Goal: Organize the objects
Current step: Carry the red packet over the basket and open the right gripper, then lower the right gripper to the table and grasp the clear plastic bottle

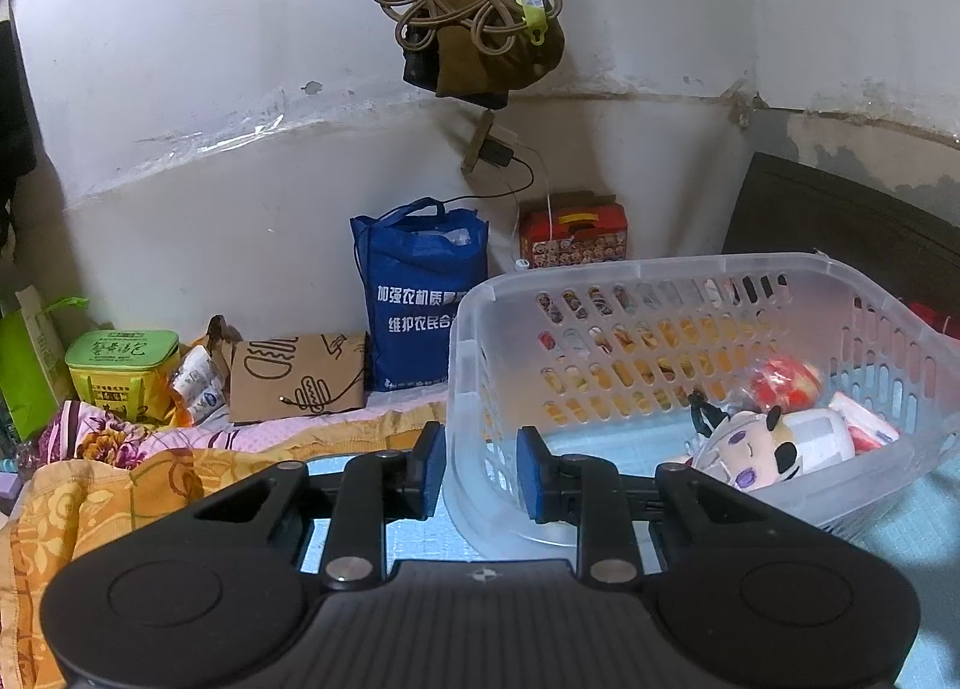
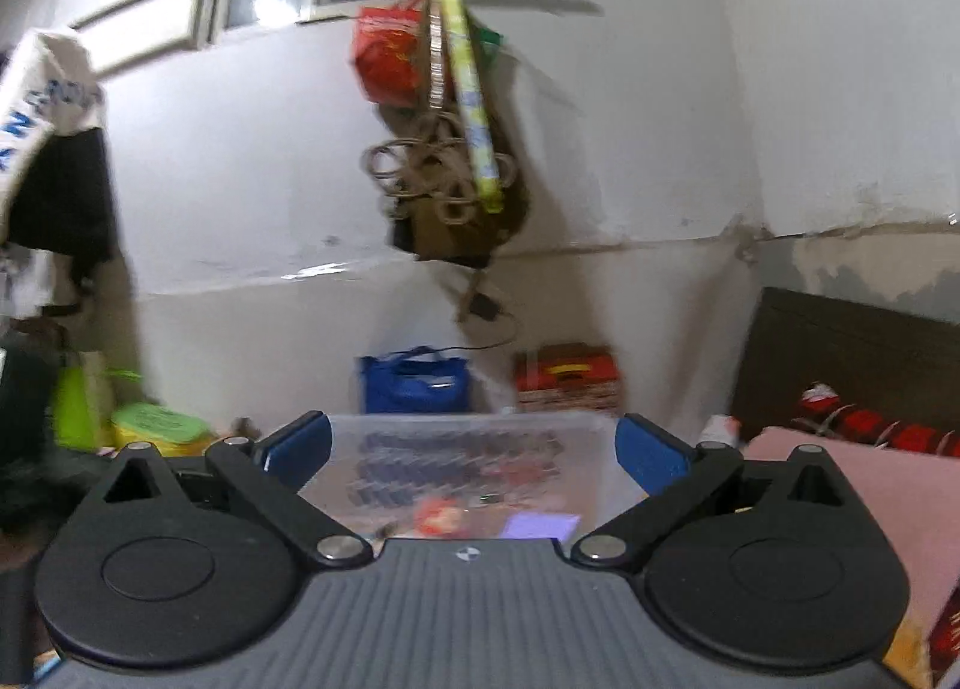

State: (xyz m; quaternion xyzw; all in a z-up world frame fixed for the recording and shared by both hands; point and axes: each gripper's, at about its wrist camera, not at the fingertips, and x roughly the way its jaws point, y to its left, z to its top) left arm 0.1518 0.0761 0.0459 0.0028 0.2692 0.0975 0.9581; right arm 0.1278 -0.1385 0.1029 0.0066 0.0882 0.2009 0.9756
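**Left gripper clamps the basket rim; right gripper hangs open above it**

We see the left gripper (image 1: 481, 470) with its blue pads (image 1: 433, 467) closed on the near-left corner of the clear basket (image 1: 678, 284), one pad outside the wall and one inside. The basket sits on a light blue mat (image 1: 906, 515) on the bed. Inside it, toward the right end, lie a plush doll (image 1: 750, 449), a red-and-white packet (image 1: 783, 383) and a white tub (image 1: 819, 431) (the doll touches the tub). Behind the basket stand a blue bag (image 1: 420, 299) and a red box (image 1: 573, 230) against the wall; left of the bag leans a brown paper bag (image 1: 297, 377), then a green tin (image 1: 123, 368).

From the right wrist view, which is blurred, the right gripper (image 2: 474, 449) has its fingers (image 2: 651, 455) spread wide with nothing between them. The basket (image 2: 468, 425) shows below and ahead of it, with a purple item (image 2: 540, 524) and a red item (image 2: 438, 515) inside; we cannot tell what these are.
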